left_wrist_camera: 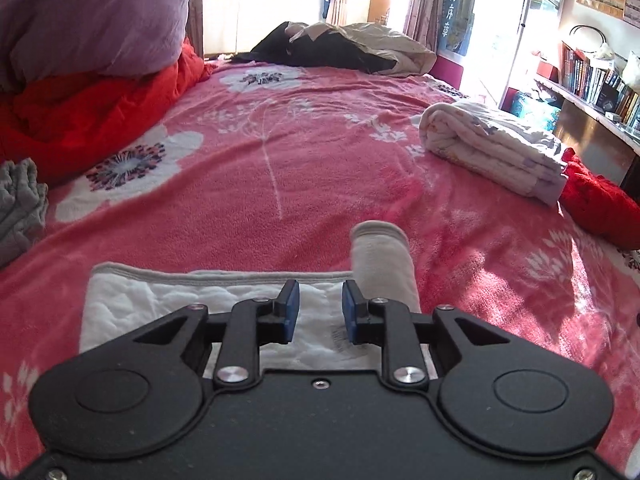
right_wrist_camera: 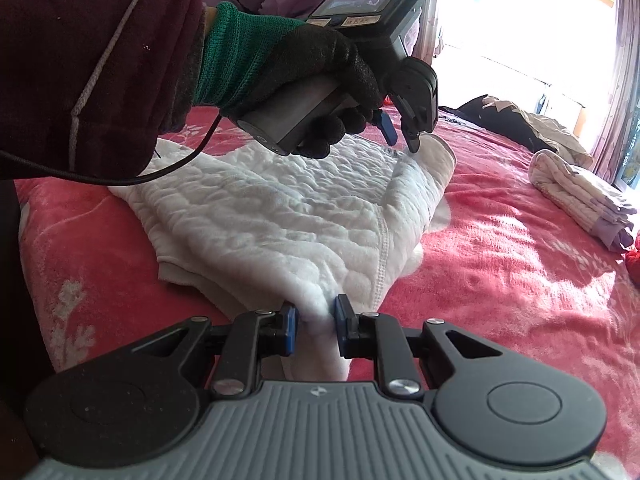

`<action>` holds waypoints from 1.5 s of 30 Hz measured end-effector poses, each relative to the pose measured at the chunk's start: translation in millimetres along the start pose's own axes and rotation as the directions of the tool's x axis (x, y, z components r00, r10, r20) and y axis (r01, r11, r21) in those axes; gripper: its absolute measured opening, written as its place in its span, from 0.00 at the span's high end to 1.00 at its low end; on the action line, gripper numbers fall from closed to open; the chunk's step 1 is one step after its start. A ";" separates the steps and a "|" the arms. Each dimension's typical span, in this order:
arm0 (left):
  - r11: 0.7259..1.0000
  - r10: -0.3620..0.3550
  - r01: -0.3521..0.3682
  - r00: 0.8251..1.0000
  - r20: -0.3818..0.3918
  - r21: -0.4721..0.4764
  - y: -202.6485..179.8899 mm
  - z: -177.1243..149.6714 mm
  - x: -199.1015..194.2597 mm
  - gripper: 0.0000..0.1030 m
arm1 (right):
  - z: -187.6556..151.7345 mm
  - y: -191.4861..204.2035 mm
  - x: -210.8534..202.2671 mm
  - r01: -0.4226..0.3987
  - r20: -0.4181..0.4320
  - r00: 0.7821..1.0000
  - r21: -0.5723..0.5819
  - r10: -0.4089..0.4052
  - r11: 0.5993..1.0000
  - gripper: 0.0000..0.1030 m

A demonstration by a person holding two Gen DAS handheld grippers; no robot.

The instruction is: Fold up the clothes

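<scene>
Clutter surrounds the white quilted garment [right_wrist_camera: 280,208] on the bed [left_wrist_camera: 320,160]: a rolled blanket [left_wrist_camera: 492,148] beyond its right side, red bedding [left_wrist_camera: 80,116] to its left. The garment's sleeve [left_wrist_camera: 380,256] points toward the window. The left hand-held gripper [left_wrist_camera: 319,308] hovers above it, jaws apart and empty. The right hand-held gripper [right_wrist_camera: 315,326] is clamped on its near edge.

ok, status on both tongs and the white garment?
Left tongs open, above white garment. Right tongs shut on its near edge. Garment half folded on pink blanket; nothing in the way.
</scene>
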State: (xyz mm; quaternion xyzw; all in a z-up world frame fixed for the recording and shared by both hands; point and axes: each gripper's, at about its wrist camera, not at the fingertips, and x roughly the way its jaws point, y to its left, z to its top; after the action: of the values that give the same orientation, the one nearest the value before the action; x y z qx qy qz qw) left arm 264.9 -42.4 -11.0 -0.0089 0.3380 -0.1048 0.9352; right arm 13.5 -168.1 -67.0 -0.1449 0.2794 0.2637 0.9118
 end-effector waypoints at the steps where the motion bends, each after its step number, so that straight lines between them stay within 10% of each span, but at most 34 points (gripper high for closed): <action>1: 1.000 -0.007 0.007 1.000 0.025 0.008 -3.5 2.6 -6.2 0.80 | 0.1 0.1 -0.6 -0.001 0.004 1.000 -0.001 0.002 1.000 0.80; 6: 0.989 -0.120 0.113 0.990 0.075 0.093 -37.2 12.4 -22.3 0.80 | 0.1 0.0 -0.8 -0.004 0.009 1.000 -0.003 0.004 1.000 0.80; 11: 0.943 -0.176 0.179 0.984 -0.034 0.282 -87.6 -0.5 0.9 0.80 | 0.1 0.2 -0.9 -0.009 0.006 1.000 0.004 0.009 1.000 0.80; 16: 0.941 0.057 -0.023 0.994 -0.093 0.336 -71.9 -15.7 37.8 0.80 | -0.4 -4.6 -2.9 -0.031 0.005 0.999 0.024 0.031 0.999 0.80; 29: 0.977 0.012 0.015 0.992 -0.124 0.213 -16.7 -28.3 47.4 0.73 | -3.1 -19.8 -19.4 -0.145 0.012 0.989 0.079 0.145 0.986 0.78; 37: 0.970 -0.051 0.082 0.989 -0.139 0.228 -4.8 -28.2 55.8 0.70 | 1.4 -71.7 -45.3 -0.433 0.229 0.898 0.308 0.376 0.847 0.77; 45: 0.975 -0.075 0.098 0.990 -0.120 0.197 1.1 -32.3 52.0 0.70 | 41.3 -121.8 52.7 -0.121 0.140 0.987 0.349 0.076 0.929 0.79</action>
State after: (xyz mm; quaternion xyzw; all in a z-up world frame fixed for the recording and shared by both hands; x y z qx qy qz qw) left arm 283.5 -50.1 -68.7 0.0775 0.3769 -0.1798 0.9053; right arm 137.1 -229.8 -50.5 0.0534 0.2724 0.2625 0.9242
